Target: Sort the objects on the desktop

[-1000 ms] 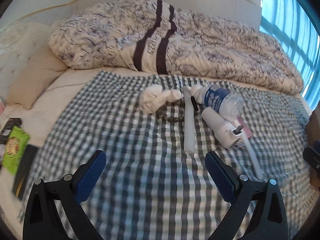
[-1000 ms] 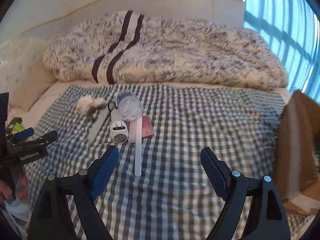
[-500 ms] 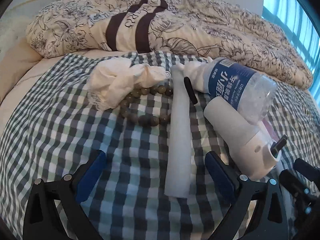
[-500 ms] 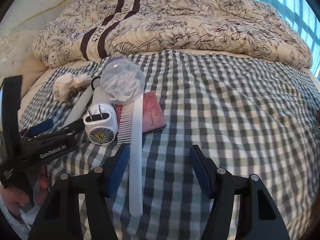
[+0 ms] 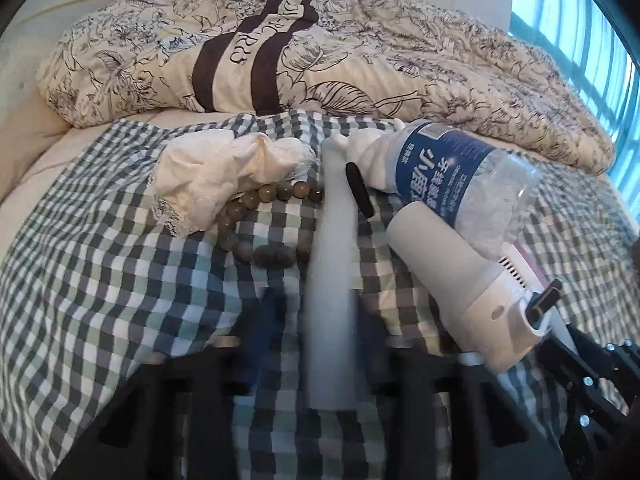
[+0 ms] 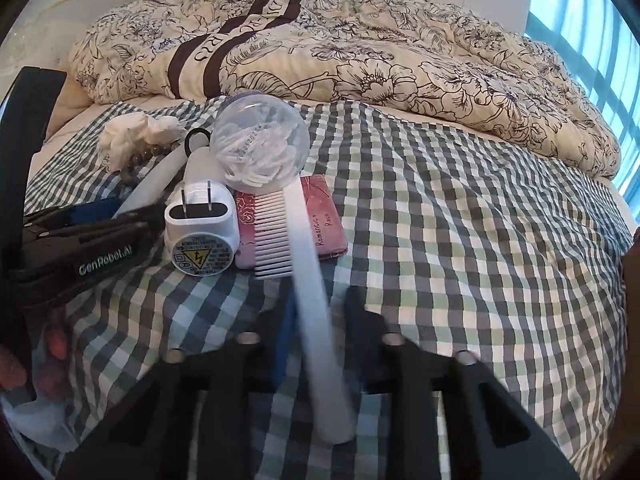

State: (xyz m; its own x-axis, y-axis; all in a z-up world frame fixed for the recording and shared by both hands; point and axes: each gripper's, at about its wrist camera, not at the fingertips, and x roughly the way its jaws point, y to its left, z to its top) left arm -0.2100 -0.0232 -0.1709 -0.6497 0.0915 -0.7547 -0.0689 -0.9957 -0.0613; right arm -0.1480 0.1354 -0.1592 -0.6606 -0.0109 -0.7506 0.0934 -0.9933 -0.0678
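Note:
A pile of small objects lies on a checked bedspread [image 5: 100, 300]. My left gripper [image 5: 320, 320] is shut on a long white stick [image 5: 334, 280]. Beside the stick lie a bead bracelet [image 5: 256, 216], a crumpled white cloth [image 5: 216, 176], a blue-labelled bottle [image 5: 452, 176] and a white plug-in device [image 5: 472, 300]. My right gripper [image 6: 320, 320] is shut on the handle of a white comb [image 6: 300, 248]. The comb lies over a pink packet [image 6: 320, 220], next to the plug-in device [image 6: 200, 232] and the bottle [image 6: 260, 148].
A rumpled floral duvet [image 5: 320, 48] lies across the far side of the bed. A window [image 5: 580, 12] is at the right. My left gripper's body [image 6: 76, 248] shows at the left of the right wrist view. Open checked bedspread [image 6: 480, 220] lies to the right.
Both grippers moved forward to the pile and went from open to shut, the left around the white stick, the right around the comb handle.

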